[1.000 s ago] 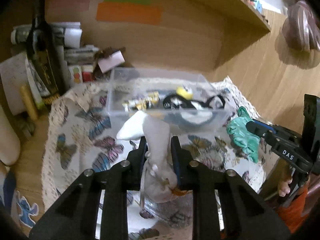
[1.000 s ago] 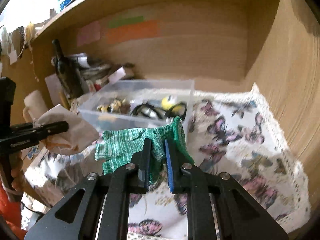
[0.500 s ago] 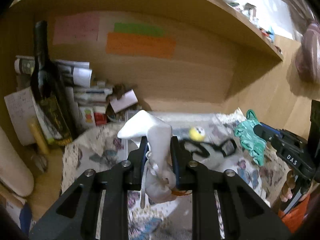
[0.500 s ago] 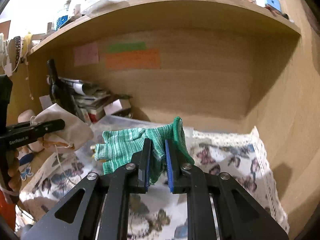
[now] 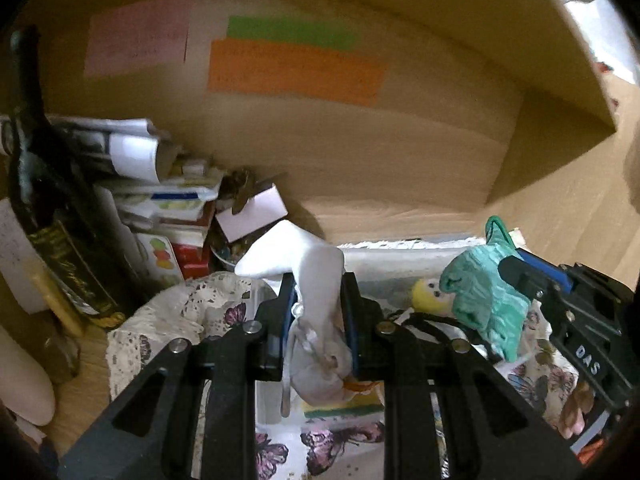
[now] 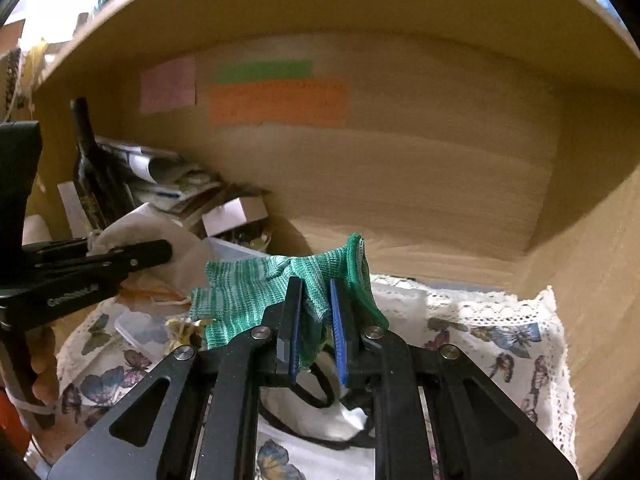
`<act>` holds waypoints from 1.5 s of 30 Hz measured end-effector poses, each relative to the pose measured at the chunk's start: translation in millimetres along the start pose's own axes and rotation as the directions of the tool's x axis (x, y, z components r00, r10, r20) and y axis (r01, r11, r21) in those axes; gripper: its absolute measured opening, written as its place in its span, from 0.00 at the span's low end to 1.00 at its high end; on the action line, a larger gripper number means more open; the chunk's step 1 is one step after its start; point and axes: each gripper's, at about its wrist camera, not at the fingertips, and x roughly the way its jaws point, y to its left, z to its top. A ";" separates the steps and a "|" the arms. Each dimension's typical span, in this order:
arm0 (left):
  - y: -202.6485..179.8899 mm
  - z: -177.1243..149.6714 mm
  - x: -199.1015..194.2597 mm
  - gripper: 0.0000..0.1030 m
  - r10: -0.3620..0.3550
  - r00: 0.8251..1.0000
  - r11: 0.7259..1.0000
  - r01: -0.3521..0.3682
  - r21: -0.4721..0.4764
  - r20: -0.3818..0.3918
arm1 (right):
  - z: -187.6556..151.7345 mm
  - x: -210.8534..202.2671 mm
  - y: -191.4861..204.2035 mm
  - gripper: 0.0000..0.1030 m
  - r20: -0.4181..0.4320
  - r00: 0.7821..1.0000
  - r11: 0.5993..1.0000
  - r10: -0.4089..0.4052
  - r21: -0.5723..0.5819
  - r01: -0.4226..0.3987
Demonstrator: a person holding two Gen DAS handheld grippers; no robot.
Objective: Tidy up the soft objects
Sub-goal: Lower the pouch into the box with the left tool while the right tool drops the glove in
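My left gripper [image 5: 318, 284] is shut on a white cloth pouch [image 5: 316, 280] and holds it above a clear plastic bin [image 5: 384, 258]. My right gripper [image 6: 314, 288] is shut on a green knit glove [image 6: 256, 288], also over the bin. In the left wrist view the glove [image 5: 484, 296] hangs at right in the right gripper [image 5: 516, 276]. In the right wrist view the pouch [image 6: 176, 248] sits at left in the left gripper [image 6: 160, 250]. A yellow soft toy [image 5: 426, 294] and a black strap [image 5: 432, 322] lie in the bin.
A butterfly-print cloth [image 6: 492, 332] covers the desk. A dark wine bottle [image 5: 44, 208] and stacked papers and boxes [image 5: 160, 200] stand at back left. Coloured notes [image 5: 292, 68] hang on the wooden back wall, under a shelf. A wooden side wall [image 6: 592, 260] stands at right.
Both grippers have risen and moved forward toward the back wall, still holding the pouch and the glove. The bin now sits lower and closer beneath them.
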 end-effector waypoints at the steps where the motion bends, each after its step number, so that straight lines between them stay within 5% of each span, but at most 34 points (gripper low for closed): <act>1: 0.3 -0.8 3.8 0.20 0.002 1.000 1.000 -0.002 0.000 -0.008 | -1.6 6.3 0.8 0.12 -0.017 1.000 1.000 0.001 0.001 -0.001; 15: 1.6 -18.7 51.8 0.21 0.028 0.987 0.999 -0.026 0.019 -0.156 | -34.8 57.9 8.7 0.14 -0.208 0.978 0.999 -0.008 -0.039 -0.001; 22: 0.2 -19.6 42.9 0.42 0.030 0.987 0.999 -0.026 0.031 -0.160 | -33.0 48.5 5.5 0.22 -0.202 0.979 0.999 -0.004 -0.040 -0.004; 25: -3.5 -20.0 31.7 0.60 0.051 0.989 0.998 -0.046 0.043 -0.142 | -30.8 38.4 1.2 0.28 -0.184 0.983 0.999 0.001 -0.032 -0.007; 28: -8.3 -21.1 16.1 0.63 0.060 0.993 0.996 -0.053 0.069 -0.106 | -28.9 24.7 -2.2 0.39 -0.152 0.988 1.000 0.003 -0.023 -0.006; 34: -10.1 -24.8 -15.9 0.86 0.061 0.996 0.995 -0.057 0.077 -0.063 | -30.4 -12.8 -8.5 0.60 -0.077 0.997 1.000 0.002 -0.002 -0.002; 45: 1.8 -63.9 -55.5 0.97 0.060 0.993 0.998 -0.057 0.034 -0.107 | -65.6 -63.7 -7.1 0.74 -0.053 0.999 1.000 0.005 0.021 -0.004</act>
